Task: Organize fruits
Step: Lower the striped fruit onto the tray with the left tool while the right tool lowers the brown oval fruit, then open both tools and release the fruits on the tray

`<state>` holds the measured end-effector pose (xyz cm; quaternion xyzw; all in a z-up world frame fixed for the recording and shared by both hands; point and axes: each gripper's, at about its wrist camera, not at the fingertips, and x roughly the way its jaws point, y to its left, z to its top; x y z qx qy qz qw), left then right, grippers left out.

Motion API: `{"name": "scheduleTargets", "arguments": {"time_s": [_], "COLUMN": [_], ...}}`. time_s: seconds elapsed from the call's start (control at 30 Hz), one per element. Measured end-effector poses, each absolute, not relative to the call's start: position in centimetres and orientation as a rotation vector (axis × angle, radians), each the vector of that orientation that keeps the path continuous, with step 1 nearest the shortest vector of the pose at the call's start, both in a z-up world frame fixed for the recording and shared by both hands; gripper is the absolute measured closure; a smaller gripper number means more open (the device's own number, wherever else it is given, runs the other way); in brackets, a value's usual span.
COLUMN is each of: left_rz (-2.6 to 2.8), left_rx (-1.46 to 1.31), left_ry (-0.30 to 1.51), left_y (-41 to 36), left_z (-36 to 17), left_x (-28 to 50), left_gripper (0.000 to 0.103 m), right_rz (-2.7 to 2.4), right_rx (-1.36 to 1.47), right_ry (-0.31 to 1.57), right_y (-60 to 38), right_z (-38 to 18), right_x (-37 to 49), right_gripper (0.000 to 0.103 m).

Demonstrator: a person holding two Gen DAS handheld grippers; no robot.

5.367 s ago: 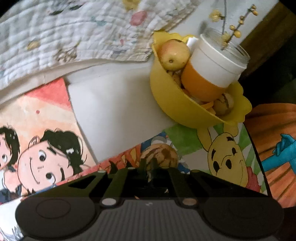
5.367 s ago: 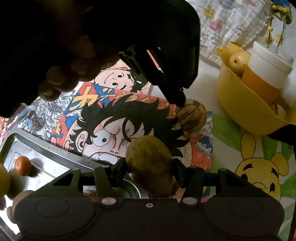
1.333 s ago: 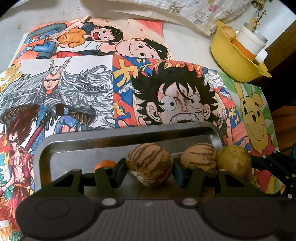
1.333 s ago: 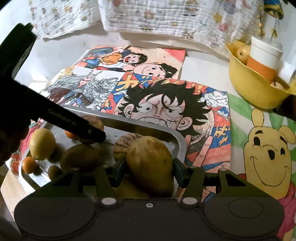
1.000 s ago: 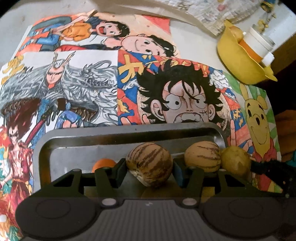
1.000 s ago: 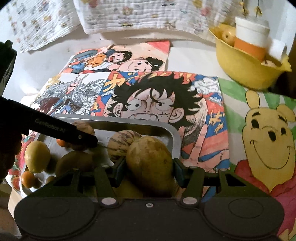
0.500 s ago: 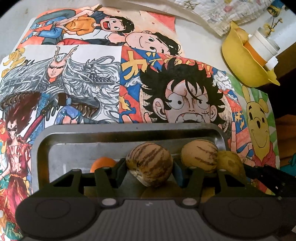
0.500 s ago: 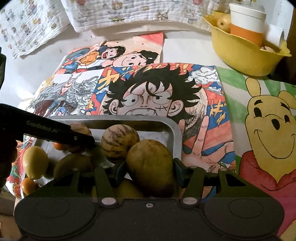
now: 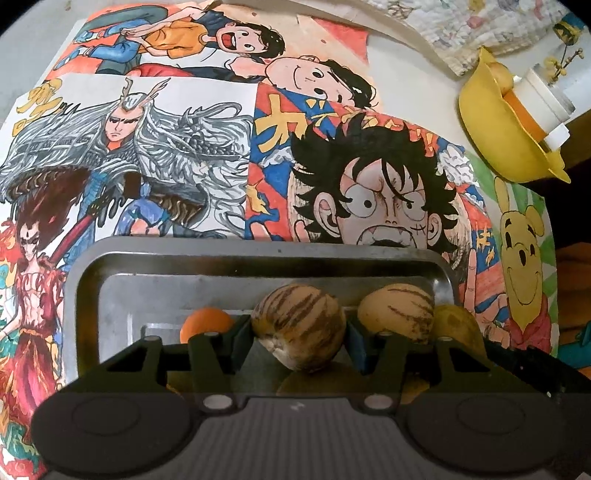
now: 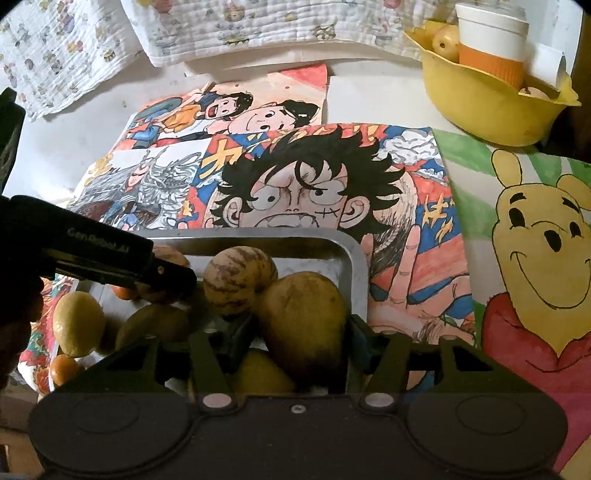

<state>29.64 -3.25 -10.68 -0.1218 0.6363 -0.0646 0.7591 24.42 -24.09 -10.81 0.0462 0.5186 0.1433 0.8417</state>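
My left gripper (image 9: pixel 298 332) is shut on a striped melon (image 9: pixel 299 325) and holds it over the metal tray (image 9: pixel 258 254). A second striped melon (image 9: pixel 397 314) and a small orange (image 9: pixel 205 323) lie in the tray. My right gripper (image 10: pixel 298 332) is shut on a yellow-brown mango (image 10: pixel 303 321) over the tray's right end (image 10: pixel 354 258). In the right wrist view the left gripper's finger (image 10: pixel 110 258) reaches in from the left, near the second melon (image 10: pixel 240 280). A lemon (image 10: pixel 77 323) and other fruits lie in the tray.
A yellow bowl (image 10: pixel 480 107) at the back right holds a white and orange cup (image 10: pixel 491 44) and an apple (image 10: pixel 445 40). Cartoon drawings (image 9: pixel 369 184) cover the table. A quilted cloth (image 10: pixel 240 26) lies along the back.
Both grippers have carried their fruits from near the yellow bowl to the tray and have sunk lower over it in the last second. The right gripper's mango now sits close beside the second melon.
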Motion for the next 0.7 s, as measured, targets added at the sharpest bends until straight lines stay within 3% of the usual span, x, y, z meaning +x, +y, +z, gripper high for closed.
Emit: {"name": "scheduleTargets", "arguments": {"time_s": [0.17,0.53,0.7], "left_rz": [-0.137,-0.101,-0.070], "left_rx": [-0.269,-0.275,-0.249], "left_ry": [1.397,1.372,1.342], "left_y": [-3.2,-2.6,-2.2], "left_z": [-10.5,-9.4,-8.8], "left_x": [29.4,28.4,27.6], "left_gripper": [0.039,0.019,0.017], "right_rz": [0.308,0.306,0.294], "right_rx": [0.090,0.086,0.095], "right_ry": [1.090,1.068,1.060], "right_y": [-24.1,-24.3,-24.4], "right_z": [-10.6,-10.0,-9.6], "right_x": [24.1,23.5,23.2], "right_gripper": [0.041,0.028,0.021]}}
